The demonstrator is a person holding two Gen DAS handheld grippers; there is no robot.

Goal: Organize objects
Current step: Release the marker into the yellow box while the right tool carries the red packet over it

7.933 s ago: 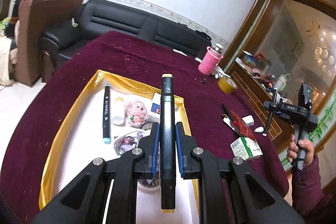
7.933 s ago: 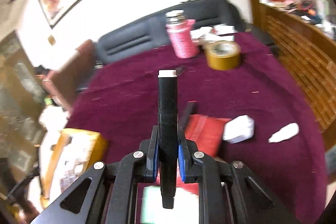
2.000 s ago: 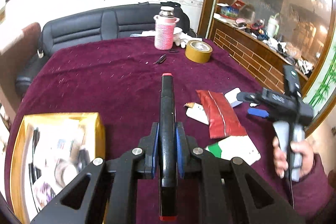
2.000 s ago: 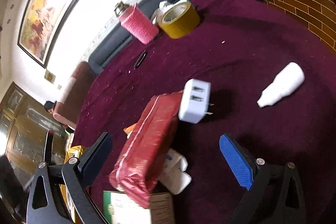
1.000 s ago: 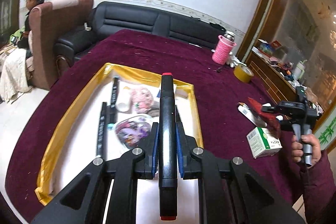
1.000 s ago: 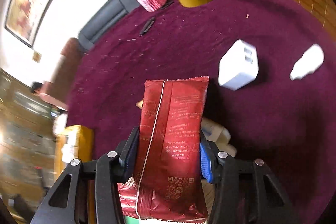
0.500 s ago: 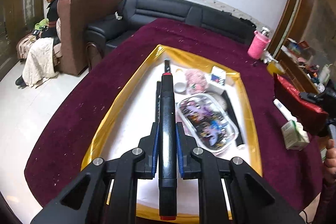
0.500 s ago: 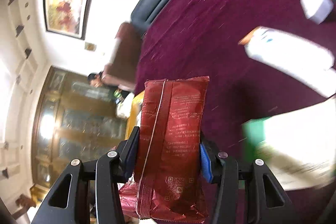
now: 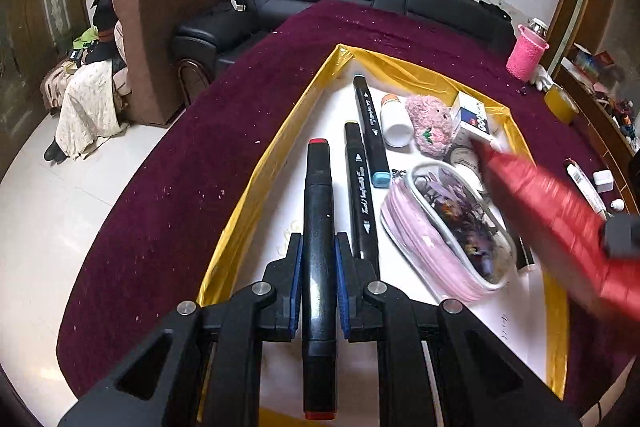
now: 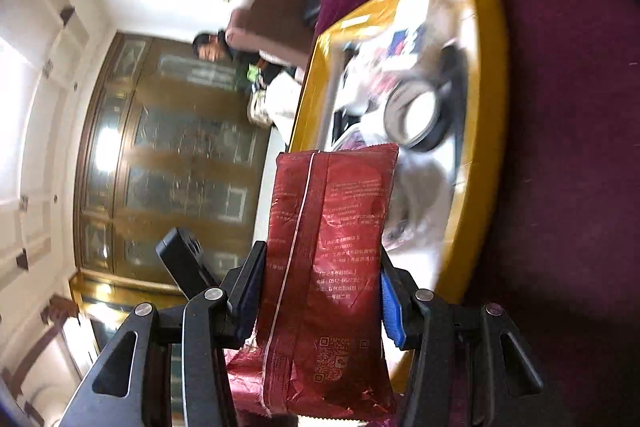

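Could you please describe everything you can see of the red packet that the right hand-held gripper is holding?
The red packet is a flat, glossy foil-like pouch with a lengthwise back seam, small pale print and QR codes near its crinkled lower end. The right hand-held gripper clamps it across the middle, long axis along the fingers. It hangs above the gold-rimmed tray; from the left wrist view it appears blurred, over the tray's right side.

Readable text: little, mostly blurred print.
On the crinkled red foil packet clamped in my right gripper I can read part of a phone number, "0512-66223555" or close; the other white lines are Chinese print too small to read, with QR codes lower down. The two black markers lying in the gold-rimmed tray carry white lettering and arrows, illegible. The small white-and-blue box shows digits, unclear.
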